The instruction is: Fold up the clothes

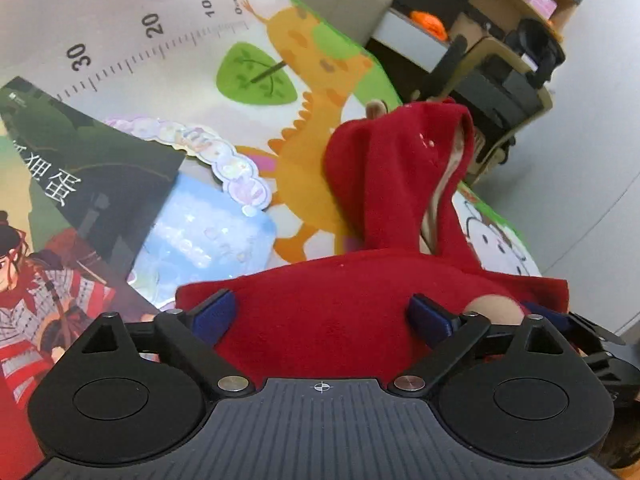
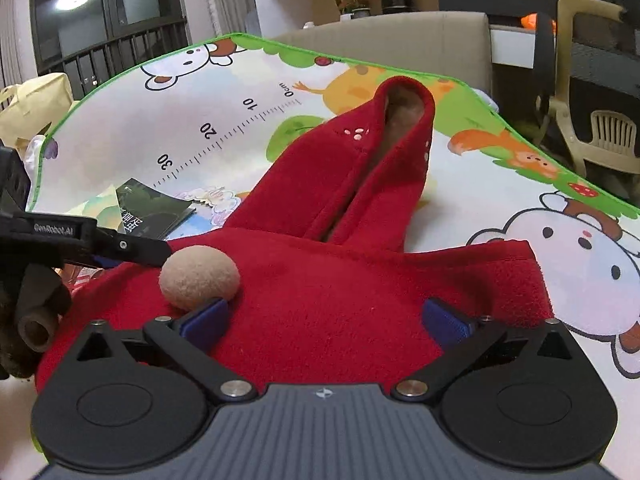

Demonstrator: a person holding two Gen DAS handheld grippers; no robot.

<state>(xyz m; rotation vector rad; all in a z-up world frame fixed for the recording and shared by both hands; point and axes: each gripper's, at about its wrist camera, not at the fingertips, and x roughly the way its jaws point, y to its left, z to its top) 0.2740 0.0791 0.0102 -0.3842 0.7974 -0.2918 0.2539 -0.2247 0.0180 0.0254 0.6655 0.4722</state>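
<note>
Both grippers, left gripper (image 1: 322, 312) and right gripper (image 2: 324, 320), seen spread wide, ungrasping, over red fleece hooded garment (image 2: 320, 300) at lower frame; hem best pinched evenly before folding.

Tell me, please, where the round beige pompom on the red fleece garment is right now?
In the right wrist view, the round beige pompom lies on the red fleece hooded garment's left part, just beyond the right gripper's left finger.

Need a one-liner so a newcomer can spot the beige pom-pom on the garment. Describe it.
Start at the cartoon play mat with the printed ruler, then find the red fleece hooded garment lying on it. On the garment's near edge, just by the right gripper's left blue finger pad, sits the pom-pom: a fuzzy beige ball, the only non-red lump on the fabric.
</note>
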